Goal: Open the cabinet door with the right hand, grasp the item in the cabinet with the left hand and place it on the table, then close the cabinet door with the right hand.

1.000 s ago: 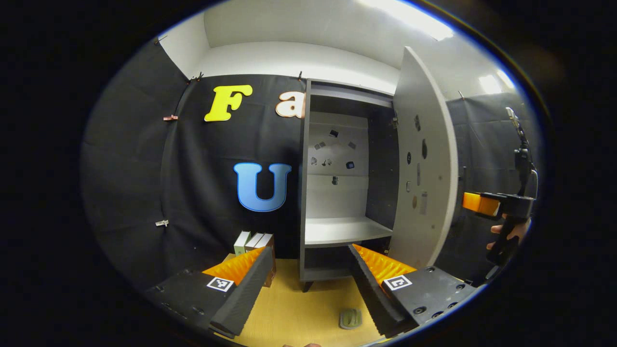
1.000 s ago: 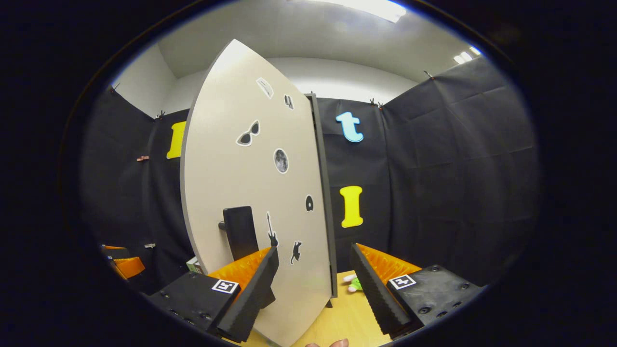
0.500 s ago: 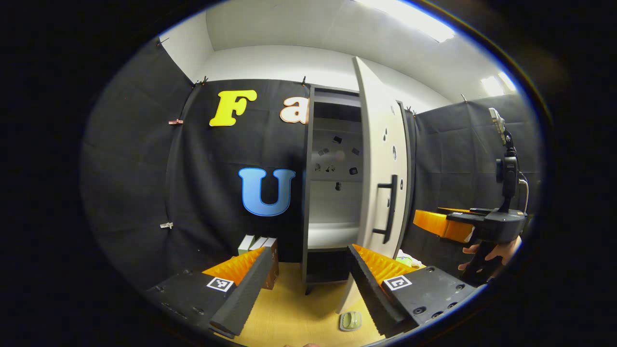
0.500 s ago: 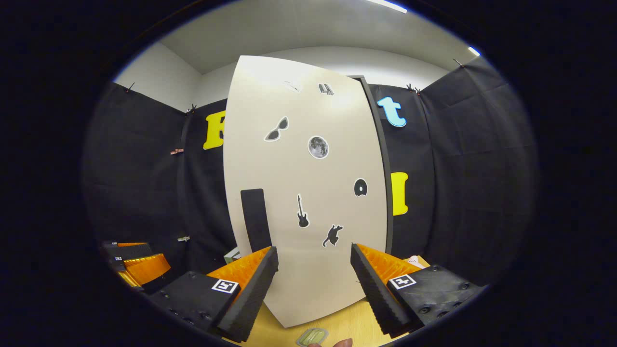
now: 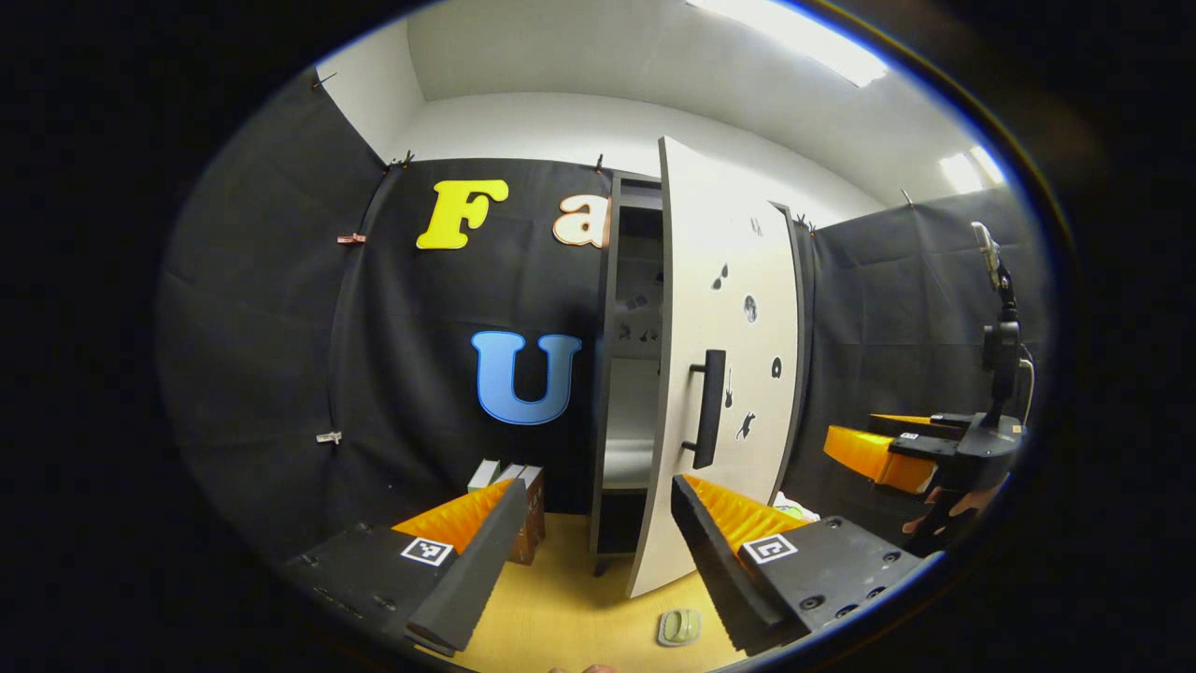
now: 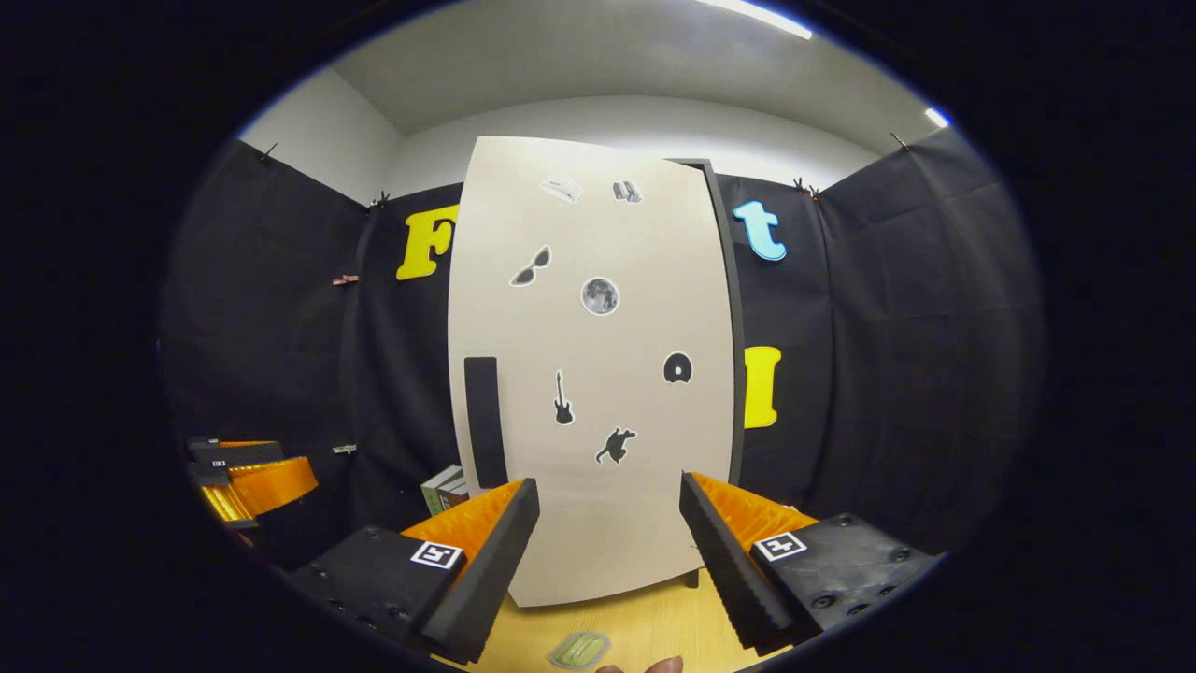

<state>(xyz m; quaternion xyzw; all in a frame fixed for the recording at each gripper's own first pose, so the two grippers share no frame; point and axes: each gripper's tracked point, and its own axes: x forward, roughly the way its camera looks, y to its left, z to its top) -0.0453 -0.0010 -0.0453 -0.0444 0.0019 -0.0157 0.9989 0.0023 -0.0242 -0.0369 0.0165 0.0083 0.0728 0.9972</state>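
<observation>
Over the last second the cabinet door (image 5: 724,374) swung from wide open to a narrow gap, so closing was nearly done; both the left gripper (image 5: 590,547) and right gripper (image 6: 607,551) stood open and empty, with the small green item (image 5: 679,624) lying on the table (image 5: 561,608).

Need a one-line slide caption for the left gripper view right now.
Open left tongs face the cabinet, its door nearly shut, a small green item on the table.
</observation>
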